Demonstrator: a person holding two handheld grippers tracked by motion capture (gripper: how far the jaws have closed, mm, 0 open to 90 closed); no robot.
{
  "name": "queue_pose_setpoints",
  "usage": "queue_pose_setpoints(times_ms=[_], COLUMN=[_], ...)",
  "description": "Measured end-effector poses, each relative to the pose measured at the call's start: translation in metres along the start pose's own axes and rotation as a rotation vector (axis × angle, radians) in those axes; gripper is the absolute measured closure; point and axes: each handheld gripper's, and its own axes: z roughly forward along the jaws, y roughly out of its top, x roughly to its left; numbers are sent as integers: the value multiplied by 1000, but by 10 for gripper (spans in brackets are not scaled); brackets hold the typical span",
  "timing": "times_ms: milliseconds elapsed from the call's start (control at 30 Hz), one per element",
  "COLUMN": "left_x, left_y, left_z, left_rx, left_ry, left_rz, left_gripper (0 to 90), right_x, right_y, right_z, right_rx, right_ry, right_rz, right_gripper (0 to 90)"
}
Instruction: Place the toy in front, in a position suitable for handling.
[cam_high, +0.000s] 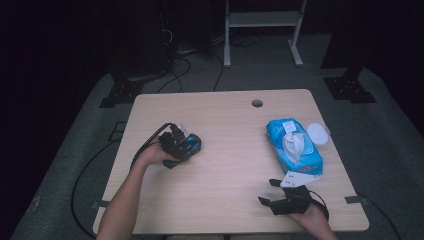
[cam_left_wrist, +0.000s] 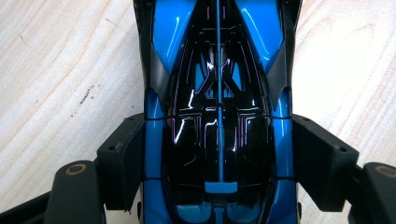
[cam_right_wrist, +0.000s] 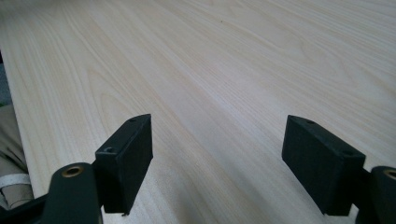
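The left claw (cam_left_wrist: 218, 154) pinches a glossy blue-and-black toy car (cam_left_wrist: 218, 93) across its width, 1 jaw on each flank, so the car's long axis runs straight ahead of the claw. The car sits left of the counter's (cam_high: 225, 165) middle, nearer its left edge. The right claw (cam_high: 272, 192), near the front right corner, is spread with nothing between its jaws. A blue wipes pack (cam_high: 294, 147) lies along the right edge; bare wood stretches between them, giving the car plenty of room.

Bare forearms, black left gripper (cam_left_wrist: 218, 158), brass-ringed screw holes, trailing black cables
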Motion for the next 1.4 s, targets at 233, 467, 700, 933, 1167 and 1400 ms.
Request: queue_pose_setpoints(times_ms=[233, 467, 700, 933, 1167, 1400], left_x=[-2, -19, -54, -86, -116, -138], left_y=[2, 17, 38, 55, 69, 79], left_z=[-7, -21, -21, -13, -7, 3], left_rx=[-16, -60, -85, -90, -96, -87], left_ry=[-5, -9, -42, -72, -102, -132], left_rz=[3, 71, 184, 283, 363, 414], left_gripper=[260, 260, 260, 260, 260, 260], right_x=[0, -1, -4, -9, -10, -13], right_y=[0, 1, 1, -1, -1, -3], right_z=[0, -1, -10, -21, -24, -28], right_rx=[-1, -8, -41, -75, -84, -96], right_ry=[-2, -9, -27, -52, -61, -74], right_rz=[-2, -2, 10, 34, 35, 47], right_gripper=[238, 238, 238, 238, 238, 238])
